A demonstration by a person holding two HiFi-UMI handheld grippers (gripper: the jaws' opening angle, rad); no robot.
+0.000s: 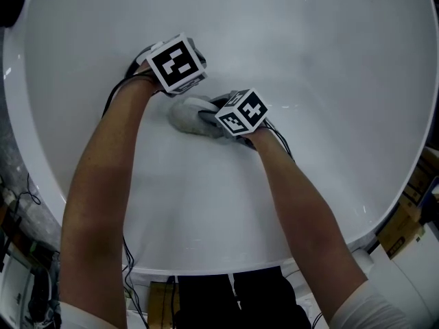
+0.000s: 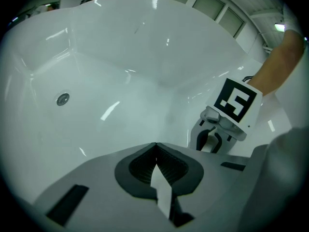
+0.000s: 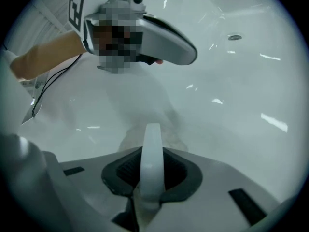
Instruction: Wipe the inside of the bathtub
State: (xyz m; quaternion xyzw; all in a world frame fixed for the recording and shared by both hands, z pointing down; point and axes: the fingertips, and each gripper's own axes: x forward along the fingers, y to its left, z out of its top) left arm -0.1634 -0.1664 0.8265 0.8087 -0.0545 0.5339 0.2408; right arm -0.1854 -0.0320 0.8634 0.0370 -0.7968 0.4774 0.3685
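Note:
The white bathtub [image 1: 329,81] fills the head view, and both arms reach down into it. A grey-white cloth [image 1: 186,114] lies bunched on the tub floor. My right gripper [image 1: 208,120] is shut on it. In the right gripper view a pale fold of the cloth [image 3: 152,141] stands between the closed jaws, and the rest spreads on the floor beyond them. My left gripper [image 1: 180,64] hovers just up and left of the cloth, jaws shut with nothing held [image 2: 155,146]. It also shows at the top left of the right gripper view, the left gripper [image 3: 190,54] apart from the cloth.
The tub's round drain [image 2: 63,99] sits in the floor to the far left in the left gripper view; the right gripper view shows that drain [image 3: 235,37] at its upper right. Cables run along both forearms. Boxes and clutter [image 1: 411,204] stand outside the tub rim.

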